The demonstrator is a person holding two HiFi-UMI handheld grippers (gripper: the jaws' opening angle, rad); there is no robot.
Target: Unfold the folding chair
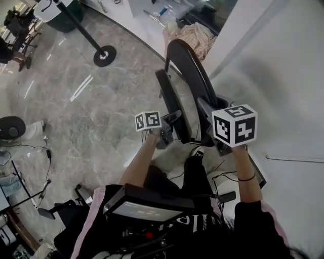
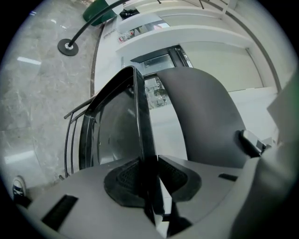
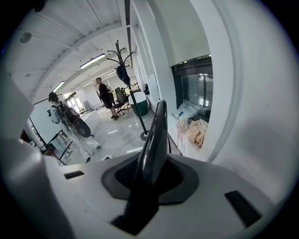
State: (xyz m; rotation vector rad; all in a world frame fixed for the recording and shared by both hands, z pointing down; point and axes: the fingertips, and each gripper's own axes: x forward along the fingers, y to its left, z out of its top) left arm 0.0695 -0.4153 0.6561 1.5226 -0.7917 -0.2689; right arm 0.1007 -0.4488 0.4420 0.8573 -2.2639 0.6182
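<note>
1. I am standing on a grey marble floor [image 1: 76, 101] beside a white wall [image 1: 283, 76]. A coat stand [image 1: 105, 54] is rising near a dark green bin [image 1: 68, 15], its contents hidden.
2. The black folding chair [image 1: 190, 71] is standing upright before me, close by the wall.
3. My left hand-held gripper [image 2: 152, 163] is clamping the chair's flat panel by its edge. My right hand-held gripper [image 3: 149, 170] is clamping the rounded panel's rim.
</note>
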